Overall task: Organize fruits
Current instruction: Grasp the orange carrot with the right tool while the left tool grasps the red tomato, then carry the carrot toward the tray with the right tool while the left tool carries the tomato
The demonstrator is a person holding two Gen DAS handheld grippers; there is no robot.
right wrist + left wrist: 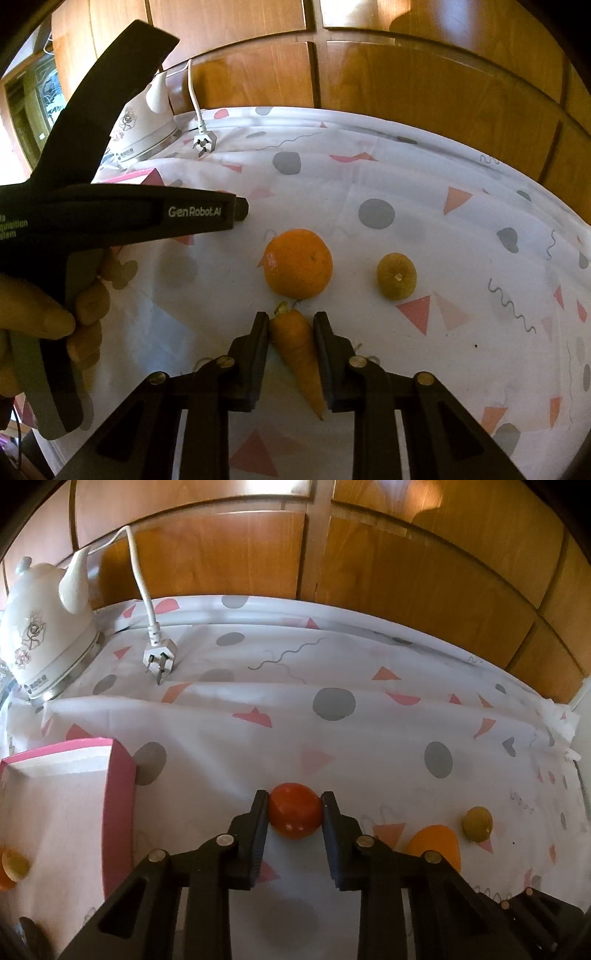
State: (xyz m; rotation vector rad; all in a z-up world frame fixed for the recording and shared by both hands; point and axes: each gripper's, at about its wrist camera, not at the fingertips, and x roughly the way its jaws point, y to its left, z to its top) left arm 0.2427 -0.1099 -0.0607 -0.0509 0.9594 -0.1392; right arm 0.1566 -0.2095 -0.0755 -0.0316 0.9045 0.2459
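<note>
A round red tomato point(293, 810) sits between the black fingers of my left gripper point(294, 805), which is shut on it close to the patterned cloth. My right gripper point(291, 321) is shut on an orange carrot point(299, 354), leafy end pointing away. Just beyond the carrot lie an orange point(298, 263) and a small yellow-green fruit point(397, 275); the same orange point(437, 843) and yellow-green fruit point(477, 823) show right of the tomato. A pink-walled box point(118, 805) stands left of the tomato, with a yellowish fruit point(14, 866) inside it.
A white kettle point(44, 635) and its loose plug point(159, 659) sit at the far left of the table, against wooden cabinet doors point(406, 572). A person's hand point(48, 317) holds the left gripper's handle point(122, 218) at the left of the right wrist view.
</note>
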